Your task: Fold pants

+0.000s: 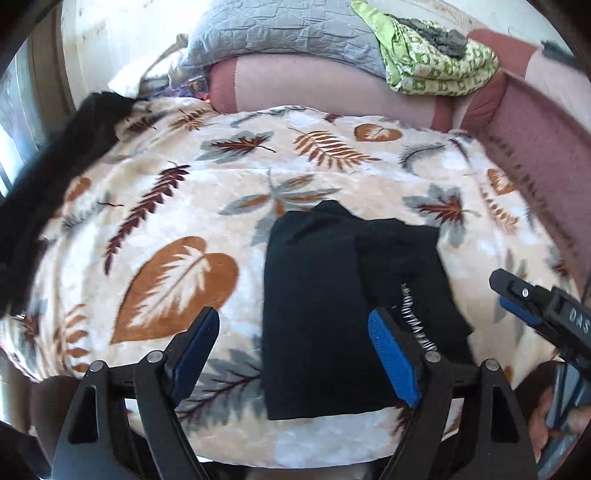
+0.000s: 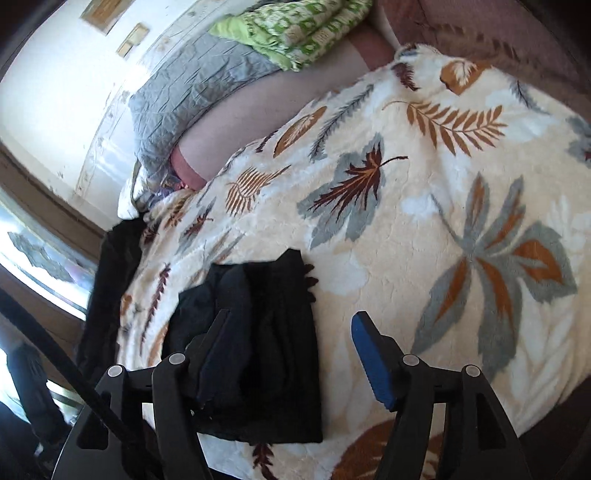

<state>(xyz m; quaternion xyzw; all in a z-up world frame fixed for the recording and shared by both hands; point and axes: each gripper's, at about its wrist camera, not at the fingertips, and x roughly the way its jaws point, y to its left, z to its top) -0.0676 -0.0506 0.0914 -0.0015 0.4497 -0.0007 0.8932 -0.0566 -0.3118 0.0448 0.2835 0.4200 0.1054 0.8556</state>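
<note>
The black pants (image 1: pixel 325 295) lie folded into a compact rectangle on the leaf-print blanket (image 1: pixel 166 192). My left gripper (image 1: pixel 295 321) is open and empty, hovering above them, its right pad over the fold. In the right wrist view the pants (image 2: pixel 266 350) lie left of centre. My right gripper (image 2: pixel 291 332) is open and empty just above their near edge. The right gripper also shows at the right edge of the left wrist view (image 1: pixel 517 299).
A grey quilted pillow (image 1: pixel 280 33) and a green patterned cloth (image 1: pixel 436 62) lie on the pink sofa back (image 1: pixel 332 85). Another black garment (image 1: pixel 48 184) hangs over the blanket's left edge. A window (image 2: pixel 40 254) is at the left.
</note>
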